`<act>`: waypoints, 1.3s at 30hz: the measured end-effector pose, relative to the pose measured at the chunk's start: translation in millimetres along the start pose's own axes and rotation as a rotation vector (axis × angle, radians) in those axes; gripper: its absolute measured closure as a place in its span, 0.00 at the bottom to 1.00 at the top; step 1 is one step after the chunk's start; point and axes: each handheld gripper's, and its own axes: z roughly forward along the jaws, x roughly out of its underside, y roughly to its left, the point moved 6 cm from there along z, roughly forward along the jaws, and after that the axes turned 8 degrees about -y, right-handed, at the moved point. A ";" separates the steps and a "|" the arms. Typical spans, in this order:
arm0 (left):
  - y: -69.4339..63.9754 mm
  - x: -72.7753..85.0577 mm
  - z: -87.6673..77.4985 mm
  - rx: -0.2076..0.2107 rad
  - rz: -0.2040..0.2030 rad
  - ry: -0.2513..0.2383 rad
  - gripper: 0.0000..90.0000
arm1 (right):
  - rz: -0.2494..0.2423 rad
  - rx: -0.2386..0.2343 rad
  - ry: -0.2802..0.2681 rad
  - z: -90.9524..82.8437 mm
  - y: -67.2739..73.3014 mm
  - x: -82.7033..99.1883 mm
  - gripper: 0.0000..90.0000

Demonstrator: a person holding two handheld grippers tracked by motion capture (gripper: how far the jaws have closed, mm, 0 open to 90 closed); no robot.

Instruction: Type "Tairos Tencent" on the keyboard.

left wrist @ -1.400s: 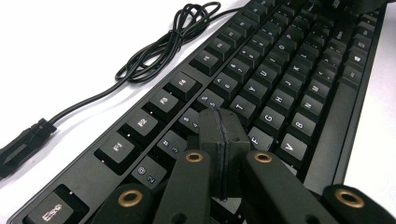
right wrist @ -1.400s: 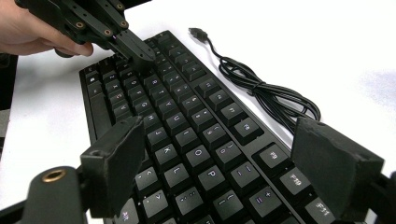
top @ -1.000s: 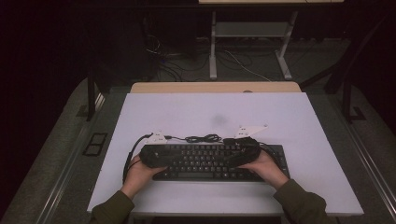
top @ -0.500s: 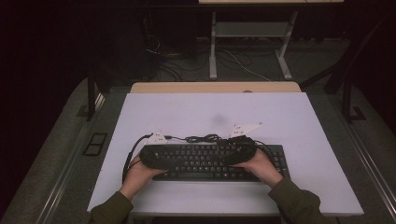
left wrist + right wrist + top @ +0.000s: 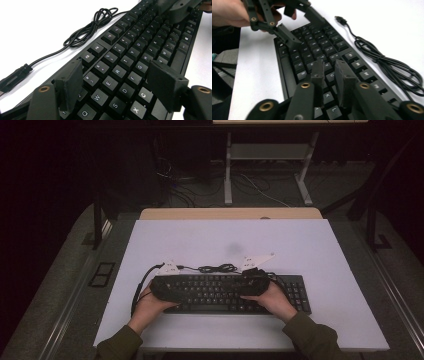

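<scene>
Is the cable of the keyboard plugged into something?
No, the plug at the end of the cable lies loose on the white table.

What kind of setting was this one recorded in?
Probably a lab or workshop recording station: a white table with a black keyboard on it, a dim room, loose cables on the floor beneath a metal-framed bench behind.

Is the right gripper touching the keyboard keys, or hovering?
Cannot tell. In the right gripper view the right gripper, jaws nearly together with nothing between them, sits low over the keyboard, but the tips overlap the keys and neither contact nor a gap shows plainly.
</scene>
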 end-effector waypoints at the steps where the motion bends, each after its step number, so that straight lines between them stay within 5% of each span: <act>1: 0.1 0.1 0.3 0.001 -0.001 0.001 0.30 | -0.006 -0.006 0.004 1.2 1.2 0.5 0.90; 6: -0.6 -0.4 1.3 -0.002 -0.006 -0.002 0.25 | -0.014 -0.037 0.031 5.8 6.7 4.2 0.99; 13: -0.7 0.5 2.5 -0.003 -0.009 0.007 0.19 | -0.027 -0.065 0.059 12.6 14.6 8.5 0.99; 39: -0.7 0.1 2.6 -0.007 -0.011 0.003 0.16 | -0.053 -0.068 0.131 33.6 23.2 20.6 0.99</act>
